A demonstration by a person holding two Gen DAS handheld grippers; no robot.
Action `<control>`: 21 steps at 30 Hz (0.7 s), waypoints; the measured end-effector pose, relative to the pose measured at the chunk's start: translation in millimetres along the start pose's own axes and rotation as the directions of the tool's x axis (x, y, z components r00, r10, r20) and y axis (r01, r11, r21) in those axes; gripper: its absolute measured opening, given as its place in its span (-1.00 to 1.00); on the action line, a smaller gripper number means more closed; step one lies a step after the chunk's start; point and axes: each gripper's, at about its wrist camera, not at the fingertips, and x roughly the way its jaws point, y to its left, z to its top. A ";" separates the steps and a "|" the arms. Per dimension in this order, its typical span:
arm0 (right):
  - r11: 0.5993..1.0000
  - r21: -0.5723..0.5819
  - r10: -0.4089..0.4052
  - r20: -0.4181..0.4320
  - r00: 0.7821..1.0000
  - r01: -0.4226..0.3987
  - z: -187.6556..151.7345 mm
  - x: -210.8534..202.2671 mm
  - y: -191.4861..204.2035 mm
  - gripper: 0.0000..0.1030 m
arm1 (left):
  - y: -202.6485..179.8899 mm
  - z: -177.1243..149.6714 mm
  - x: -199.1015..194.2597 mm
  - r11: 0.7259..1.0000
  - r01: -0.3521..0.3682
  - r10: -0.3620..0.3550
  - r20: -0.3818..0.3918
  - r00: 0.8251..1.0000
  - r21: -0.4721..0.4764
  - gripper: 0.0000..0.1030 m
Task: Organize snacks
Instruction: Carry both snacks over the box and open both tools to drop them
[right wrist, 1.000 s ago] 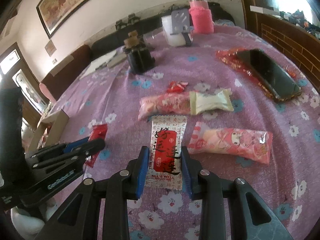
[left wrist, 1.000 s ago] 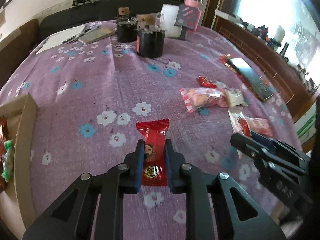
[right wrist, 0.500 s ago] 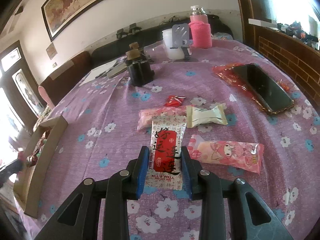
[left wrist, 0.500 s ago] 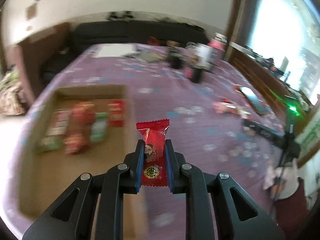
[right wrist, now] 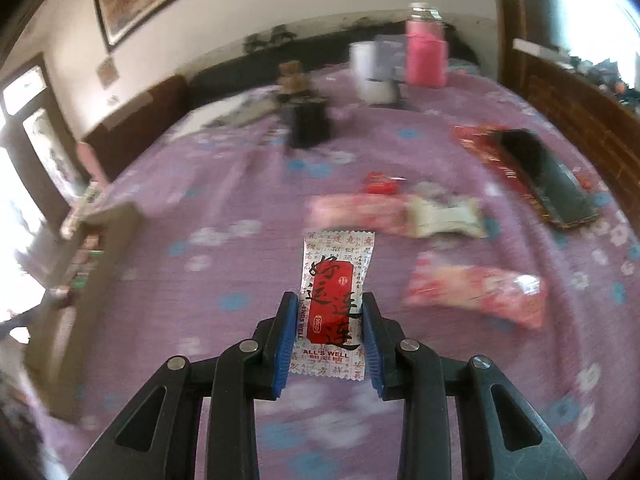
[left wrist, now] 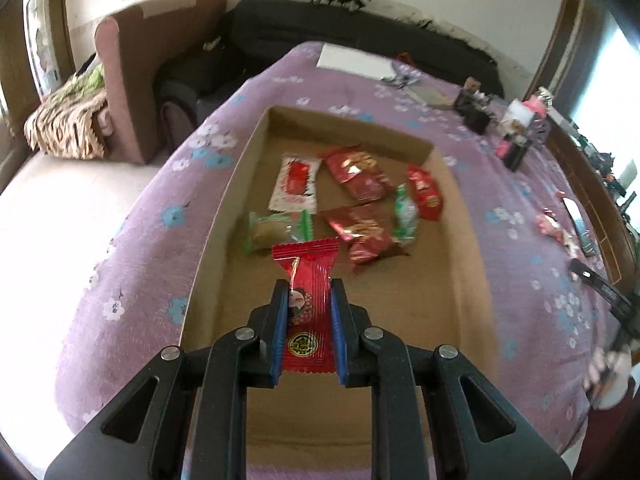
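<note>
Red candy (left wrist: 306,312) sits low centre in the left view, clamped between the left gripper (left wrist: 308,304) and its blue pads, hanging over the near part of the open box (left wrist: 460,264). The wrapper is glossy red with crimped ends, a small figure printed mid-way and a round gold seal below. Only this view looks into the box: a white-and-red pack (left wrist: 294,184), two green-edged packs and several red ones lie on its brown floor, mid-frame.

Over in the right view, the right gripper (right wrist: 330,322) is closed on a white sachet (right wrist: 334,300), red panel with black script, "ALL'S WELL" printed near the bottom, above the purple flowered cloth (right wrist: 240,200). This view alone shows the loose snacks clearly: a pink pack (right wrist: 476,292) at right, another pink one beside a cream pack (right wrist: 444,216) above it, a small red candy further up. A phone (right wrist: 548,176) lies at upper right. The box appears only as a blurred edge at the left.
</note>
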 end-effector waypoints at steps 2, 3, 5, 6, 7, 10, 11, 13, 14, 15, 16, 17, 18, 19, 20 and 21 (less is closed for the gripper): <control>0.998 -0.041 0.057 -0.009 0.998 -0.057 1.4 -9.2 28.6 -0.37 | 2.1 3.4 7.1 1.000 0.006 -0.007 -0.019 1.000 -0.012 -0.67; 0.994 -0.068 0.081 -0.020 0.996 -0.083 2.3 -11.6 43.7 -0.38 | 1.9 6.6 11.2 1.000 0.009 -0.010 -0.026 1.000 -0.015 -0.67; 0.982 -0.139 0.123 -0.043 0.991 -0.128 2.9 -15.8 80.1 -0.38 | -0.8 11.9 17.3 1.000 -0.001 0.001 -0.031 1.000 -0.009 -0.67; 0.972 -0.178 0.143 -0.056 0.988 -0.151 3.1 -16.8 100.2 -0.38 | -1.2 14.7 20.4 1.000 -0.014 0.013 -0.038 0.999 -0.010 -0.67; 0.966 -0.199 0.155 -0.065 0.986 -0.165 2.8 -17.2 112.9 -0.38 | -0.4 16.8 24.3 1.000 -0.022 0.021 -0.049 0.999 -0.013 -0.67; 0.939 -0.256 0.207 -0.110 0.972 -0.229 1.9 -12.2 160.3 -0.38 | 1.1 21.9 40.6 0.999 -0.043 0.041 -0.095 0.995 -0.022 -0.67; 0.929 -0.273 0.222 -0.129 0.967 -0.250 1.0 -8.9 176.0 -0.39 | 1.6 22.7 43.2 0.998 -0.051 0.048 -0.103 0.994 -0.023 -0.67; 0.914 -0.306 0.230 -0.152 0.961 -0.267 -1.5 -2.9 201.3 -0.39 | 3.2 25.2 49.5 0.996 -0.086 0.081 -0.115 0.990 -0.035 -0.67; 0.905 -0.326 0.231 -0.163 0.959 -0.273 -2.4 1.1 215.0 -0.39 | 5.1 26.4 50.9 0.994 -0.095 0.089 -0.115 0.989 -0.048 -0.66; 0.897 -0.342 0.232 -0.173 0.957 -0.279 -3.2 4.5 225.3 -0.39 | 6.4 27.6 50.9 0.994 -0.091 0.083 -0.115 0.990 -0.061 -0.63; 0.889 -0.356 0.233 -0.187 0.954 -0.287 -4.1 8.2 236.0 -0.39 | 8.2 28.2 51.3 0.994 -0.079 0.070 -0.122 0.990 -0.075 -0.61; 0.879 -0.374 0.233 -0.206 0.951 -0.296 -5.7 13.3 249.0 -0.39 | 10.4 28.4 50.3 0.994 -0.062 0.050 -0.128 0.991 -0.093 -0.57; 0.873 -0.384 0.232 -0.216 0.949 -0.301 -7.8 15.1 256.9 -0.39 | 13.6 27.8 47.8 0.993 -0.034 0.019 -0.129 0.992 -0.115 -0.57; 0.865 -0.396 0.229 -0.231 0.945 -0.307 -10.4 18.7 267.2 -0.39 | 16.4 25.9 42.5 0.992 -0.002 -0.013 -0.118 0.993 -0.129 -0.57; 0.857 -0.409 0.224 -0.254 0.941 -0.315 -13.7 23.4 276.9 -0.39 | 18.7 23.8 35.6 0.991 0.017 -0.031 -0.103 0.994 -0.135 -0.57; 0.851 -0.416 0.222 -0.268 0.937 -0.320 -16.9 26.5 282.3 -0.39 | 20.8 21.8 28.9 0.990 0.028 -0.041 -0.089 0.995 -0.141 -0.57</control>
